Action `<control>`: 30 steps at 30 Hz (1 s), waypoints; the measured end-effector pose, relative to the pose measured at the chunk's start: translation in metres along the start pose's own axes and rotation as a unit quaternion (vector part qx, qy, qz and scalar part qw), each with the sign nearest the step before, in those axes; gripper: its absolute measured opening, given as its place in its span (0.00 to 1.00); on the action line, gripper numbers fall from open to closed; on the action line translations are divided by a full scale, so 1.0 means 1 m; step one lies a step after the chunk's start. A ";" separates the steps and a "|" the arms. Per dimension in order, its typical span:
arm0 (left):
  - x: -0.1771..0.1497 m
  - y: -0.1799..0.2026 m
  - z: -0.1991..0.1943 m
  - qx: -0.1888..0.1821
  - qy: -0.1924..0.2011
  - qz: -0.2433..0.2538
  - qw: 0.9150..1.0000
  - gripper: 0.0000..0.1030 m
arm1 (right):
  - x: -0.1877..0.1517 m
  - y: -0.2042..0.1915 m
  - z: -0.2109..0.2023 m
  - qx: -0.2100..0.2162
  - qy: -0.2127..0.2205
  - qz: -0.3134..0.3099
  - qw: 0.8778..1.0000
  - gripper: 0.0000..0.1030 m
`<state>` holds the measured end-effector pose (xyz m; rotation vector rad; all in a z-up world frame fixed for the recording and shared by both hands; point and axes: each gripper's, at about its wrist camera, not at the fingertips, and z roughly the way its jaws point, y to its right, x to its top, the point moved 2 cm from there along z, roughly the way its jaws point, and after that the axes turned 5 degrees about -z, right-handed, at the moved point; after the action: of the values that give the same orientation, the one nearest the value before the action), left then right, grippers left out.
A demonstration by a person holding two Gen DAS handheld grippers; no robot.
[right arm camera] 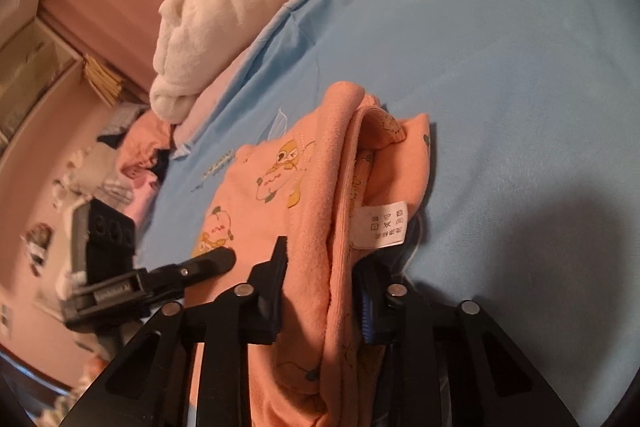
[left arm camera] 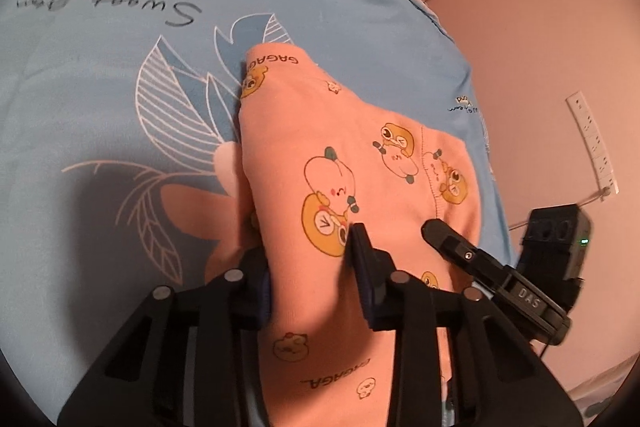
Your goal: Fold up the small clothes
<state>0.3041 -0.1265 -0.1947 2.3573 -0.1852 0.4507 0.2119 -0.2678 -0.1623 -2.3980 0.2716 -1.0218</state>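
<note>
A small orange garment (left arm camera: pixel 320 155) printed with cartoon animals lies folded over on the blue bedsheet (left arm camera: pixel 100 67). My left gripper (left arm camera: pixel 308 259) is shut on its near edge, cloth bunched between the fingers. The right gripper's finger (left arm camera: pixel 452 239) shows at the right of this view, resting on the same garment. In the right wrist view my right gripper (right arm camera: pixel 324 267) is shut on the garment (right arm camera: pixel 312 195), gripping several folded layers; a white care label (right arm camera: pixel 380 225) hangs beside the right finger. The left gripper's finger (right arm camera: pixel 208 261) lies on the cloth at the left.
A white fluffy cloth (right arm camera: pixel 240 3) sits at the far edge of the bed. More clothes (right arm camera: pixel 132 163) are piled beyond the bed edge. A pink wall with a white power strip (left arm camera: pixel 592 143) is at the right. The bedsheet (right arm camera: pixel 500 47) stretches far and right.
</note>
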 end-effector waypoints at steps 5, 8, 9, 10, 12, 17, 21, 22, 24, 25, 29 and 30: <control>-0.005 0.011 -0.012 0.014 0.009 0.022 1.000 0.26 | 0.002 -0.020 -0.013 -0.023 0.020 -0.038 0.999 0.26; -0.011 0.018 -0.018 0.028 0.012 0.036 0.999 0.26 | 0.000 -0.031 -0.021 -0.026 0.028 -0.055 0.998 0.25; -0.015 0.019 -0.022 0.031 0.013 0.040 0.999 0.26 | -0.001 -0.035 -0.023 -0.027 0.029 -0.060 0.997 0.25; -0.018 0.020 -0.026 0.033 0.014 0.044 0.998 0.26 | -0.003 -0.040 -0.026 -0.028 0.031 -0.067 0.997 0.25; -0.025 0.020 -0.034 0.033 0.016 0.047 0.998 0.26 | -0.006 -0.045 -0.031 -0.029 0.031 -0.074 0.996 0.25; -0.041 0.025 -0.051 0.042 0.021 0.056 0.997 0.26 | -0.017 -0.062 -0.044 -0.027 0.029 -0.093 0.995 0.25; -0.055 0.029 -0.064 0.053 0.023 0.062 0.996 0.26 | -0.027 -0.074 -0.055 -0.023 0.029 -0.103 0.994 0.25; -0.058 0.030 -0.066 0.055 0.023 0.064 0.996 0.26 | -0.028 -0.075 -0.057 -0.022 0.029 -0.103 0.994 0.25; -0.066 0.033 -0.074 0.057 0.025 0.069 0.996 0.26 | -0.034 -0.079 -0.063 -0.020 0.029 -0.104 0.994 0.25; -0.069 0.034 -0.077 0.057 0.025 0.070 0.996 0.26 | -0.038 -0.082 -0.068 -0.018 0.030 -0.105 0.994 0.25; -0.083 0.038 -0.090 0.056 0.027 0.069 0.996 0.26 | -0.053 -0.090 -0.082 -0.012 0.032 -0.105 0.994 0.25; -0.087 0.038 -0.093 0.056 0.028 0.069 0.996 0.26 | -0.056 -0.093 -0.086 -0.011 0.033 -0.105 0.994 0.25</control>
<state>0.1884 -0.0908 -0.1394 2.4485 -0.3061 0.6073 0.1096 -0.2007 -0.0977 -2.4549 0.0528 -1.1988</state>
